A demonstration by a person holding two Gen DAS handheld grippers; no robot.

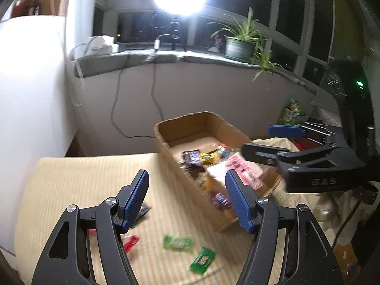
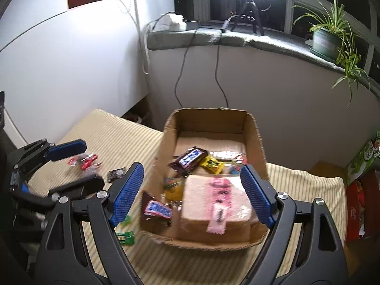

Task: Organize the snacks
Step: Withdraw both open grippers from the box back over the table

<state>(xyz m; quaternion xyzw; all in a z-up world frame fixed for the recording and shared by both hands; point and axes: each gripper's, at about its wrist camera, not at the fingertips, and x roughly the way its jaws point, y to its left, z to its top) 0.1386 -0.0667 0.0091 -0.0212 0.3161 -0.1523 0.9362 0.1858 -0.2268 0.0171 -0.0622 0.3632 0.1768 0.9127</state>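
Your left gripper [image 1: 187, 197] hangs over the striped cloth [image 1: 78, 185], jaws spread, nothing between them. Loose snacks lie on the cloth left of the box [image 2: 256, 133]: a red wrapper [image 2: 83, 161], a dark packet [image 2: 116, 173], and green packets [image 1: 177, 243] near the front edge. Bare cloth lies beyond them toward the far-left edge. Your right gripper [image 2: 191, 194] hovers over the box's near end, jaws wide and empty, above bars [image 2: 190, 158] and a pink-labelled parcel [image 2: 213, 197]. The box's far end is bare.

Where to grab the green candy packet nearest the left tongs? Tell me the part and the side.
Take the green candy packet across its short width at mid-body, coming down from above. It lies flat and tilted on the striped cloth, apart from the other green wrapper, so both long edges are free for the open left tongs.
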